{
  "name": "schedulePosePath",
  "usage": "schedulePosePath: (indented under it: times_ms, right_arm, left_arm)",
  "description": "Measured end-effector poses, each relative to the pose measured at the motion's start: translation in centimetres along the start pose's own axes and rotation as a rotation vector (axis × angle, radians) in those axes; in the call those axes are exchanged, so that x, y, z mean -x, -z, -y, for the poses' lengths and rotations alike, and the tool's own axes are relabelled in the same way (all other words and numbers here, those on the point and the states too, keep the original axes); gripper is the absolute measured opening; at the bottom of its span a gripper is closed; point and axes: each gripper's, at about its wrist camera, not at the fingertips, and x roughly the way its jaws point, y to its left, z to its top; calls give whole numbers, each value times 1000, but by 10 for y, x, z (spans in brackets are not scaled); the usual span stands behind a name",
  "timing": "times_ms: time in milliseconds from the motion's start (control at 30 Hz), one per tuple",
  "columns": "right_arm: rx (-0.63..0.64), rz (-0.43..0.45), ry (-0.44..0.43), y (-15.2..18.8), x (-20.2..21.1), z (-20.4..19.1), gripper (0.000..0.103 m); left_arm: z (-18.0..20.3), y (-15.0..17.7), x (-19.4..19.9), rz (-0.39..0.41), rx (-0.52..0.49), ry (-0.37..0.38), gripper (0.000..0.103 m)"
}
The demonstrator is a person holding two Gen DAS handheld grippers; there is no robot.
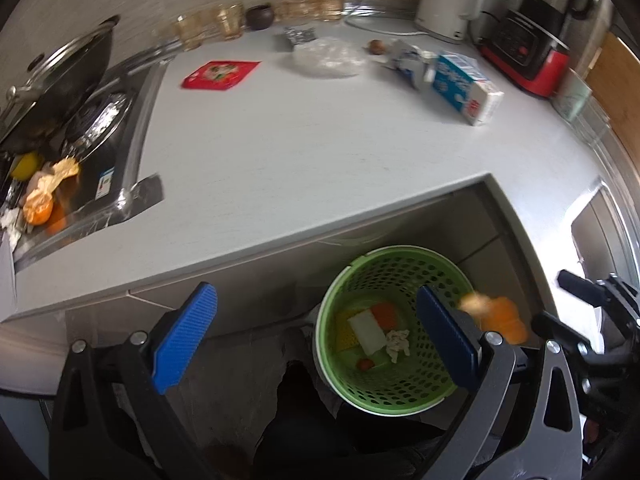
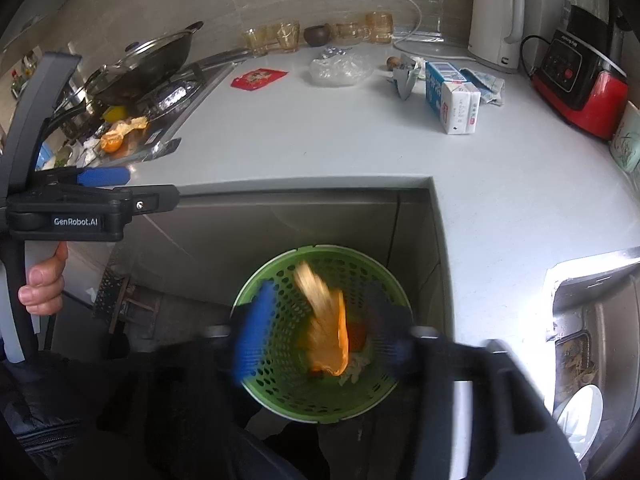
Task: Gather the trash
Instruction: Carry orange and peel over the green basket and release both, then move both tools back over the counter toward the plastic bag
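Green perforated bin (image 2: 322,334) on the floor below the bench's (image 2: 340,148) inner corner, holding a white carton, an orange wrapper, a yellow piece and crumpled paper (image 1: 397,345). Orange peel (image 2: 326,326), blurred, over the bin's mouth between the right claw's (image 2: 320,332) parted pads, touching neither. Left claw (image 1: 316,344) spread wide and empty, angled down beside the bin. More peel (image 1: 44,196) lies on the stove at the bench's left edge.

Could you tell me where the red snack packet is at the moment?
The red snack packet lies flat on the white counter, far side, between the stove on its left and a crumpled clear plastic bag on its right.
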Motion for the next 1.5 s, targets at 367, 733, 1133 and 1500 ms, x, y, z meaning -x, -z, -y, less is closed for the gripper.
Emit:
schedulePosePath:
  times_ms: [367, 733, 1133, 1500]
  right_arm:
    - [-46, 59, 86, -32, -5, 8, 90]
    - [-38, 76, 95, -84, -32, -6, 97]
    - [-75, 103, 85, -188, -98, -18, 97]
    - [-170, 117, 172, -287, -191, -3, 101]
  left_arm:
    - [-27, -21, -8, 14, 24, -19, 95]
    - [-73, -63, -29, 5, 91, -28, 95]
    - [-126, -161, -78, 5, 234, -24, 95]
    - [-170, -258, -156, -56, 577, -105, 95]
